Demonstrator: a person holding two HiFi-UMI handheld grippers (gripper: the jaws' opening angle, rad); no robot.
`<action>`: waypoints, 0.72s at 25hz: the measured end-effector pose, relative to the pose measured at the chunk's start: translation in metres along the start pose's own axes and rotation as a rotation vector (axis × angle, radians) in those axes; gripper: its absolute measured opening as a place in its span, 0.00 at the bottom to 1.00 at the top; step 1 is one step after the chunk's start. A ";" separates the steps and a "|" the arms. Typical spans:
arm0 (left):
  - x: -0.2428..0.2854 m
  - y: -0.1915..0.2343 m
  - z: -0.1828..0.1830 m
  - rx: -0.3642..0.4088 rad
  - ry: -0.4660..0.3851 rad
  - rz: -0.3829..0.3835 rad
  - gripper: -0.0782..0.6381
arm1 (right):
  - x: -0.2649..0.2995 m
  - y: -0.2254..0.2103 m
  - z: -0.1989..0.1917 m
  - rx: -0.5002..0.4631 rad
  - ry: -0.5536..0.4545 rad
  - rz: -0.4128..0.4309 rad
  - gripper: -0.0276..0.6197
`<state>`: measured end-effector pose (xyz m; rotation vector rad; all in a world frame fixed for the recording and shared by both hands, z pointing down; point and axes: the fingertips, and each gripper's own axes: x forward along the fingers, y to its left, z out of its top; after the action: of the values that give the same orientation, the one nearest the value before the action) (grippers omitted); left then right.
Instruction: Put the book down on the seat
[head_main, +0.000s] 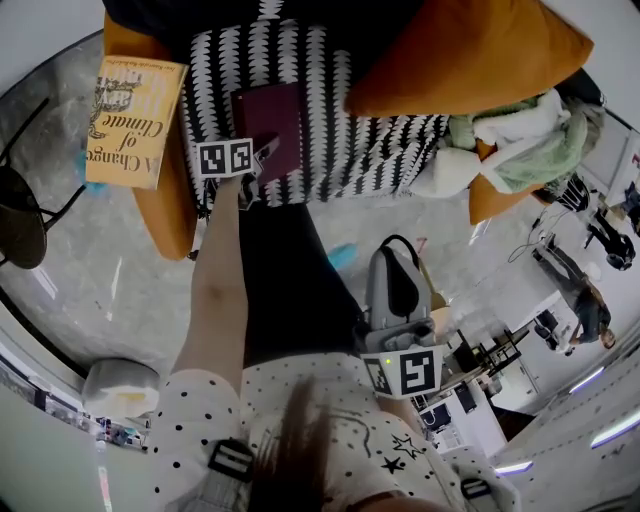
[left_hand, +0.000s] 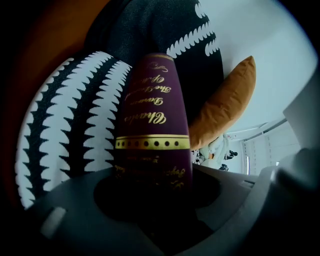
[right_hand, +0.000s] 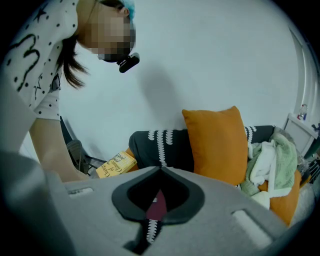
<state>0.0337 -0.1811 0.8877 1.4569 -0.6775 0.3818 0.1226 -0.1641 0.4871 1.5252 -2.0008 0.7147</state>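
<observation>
A maroon book (head_main: 272, 125) with gold lettering lies over the black-and-white patterned seat (head_main: 335, 120) of an orange armchair. My left gripper (head_main: 263, 150) is shut on the book's near edge. In the left gripper view the book (left_hand: 152, 110) runs out from between the jaws of the left gripper (left_hand: 155, 187) over the seat (left_hand: 65, 120). Whether the book rests on the seat I cannot tell. My right gripper (head_main: 395, 250) is held back near the person's body, shut and empty. In the right gripper view the right gripper (right_hand: 161, 170) points at the chair.
A yellow book (head_main: 135, 120) lies on the chair's left armrest. An orange cushion (head_main: 460, 50) leans at the back right of the seat. Green and white cloths (head_main: 520, 135) are piled on the right armrest. A dark side table (head_main: 20, 225) stands to the left.
</observation>
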 end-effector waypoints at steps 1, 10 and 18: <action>0.000 0.002 0.000 0.001 0.004 0.011 0.45 | 0.000 0.000 0.000 0.000 0.000 0.001 0.04; -0.011 0.021 0.002 0.022 -0.002 0.168 0.58 | -0.004 0.005 0.005 -0.002 -0.019 0.000 0.05; -0.039 0.037 0.012 0.064 -0.056 0.322 0.64 | -0.008 0.008 0.018 0.000 -0.043 0.007 0.05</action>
<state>-0.0207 -0.1828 0.8915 1.4243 -0.9565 0.6178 0.1153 -0.1690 0.4679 1.5462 -2.0382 0.6899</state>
